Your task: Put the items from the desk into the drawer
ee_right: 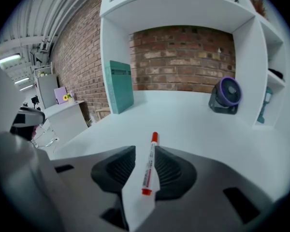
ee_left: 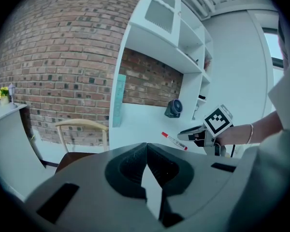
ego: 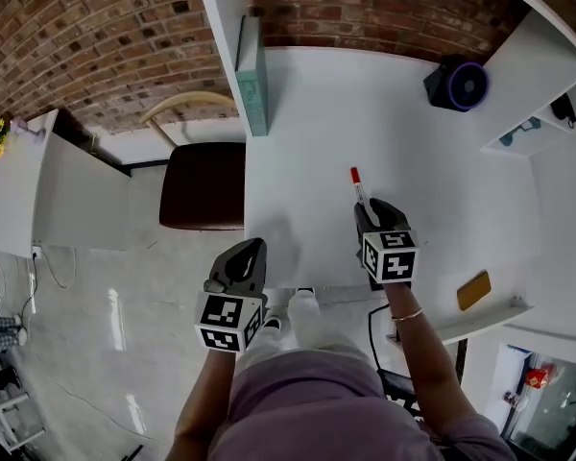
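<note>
Right gripper, jaws apart, astride marker, its near end hidden beneath.

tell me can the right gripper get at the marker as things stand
Likely yes: the marker lies on the desk between the right gripper's open jaws, and nothing blocks it.

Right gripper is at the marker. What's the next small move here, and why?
Probably close the right gripper on the marker. In the right gripper view the marker lies flat on the desk, between the open jaws and running along them. A gap shows beside it, so nothing grips it yet. Closing first should secure it before any lift.
</note>
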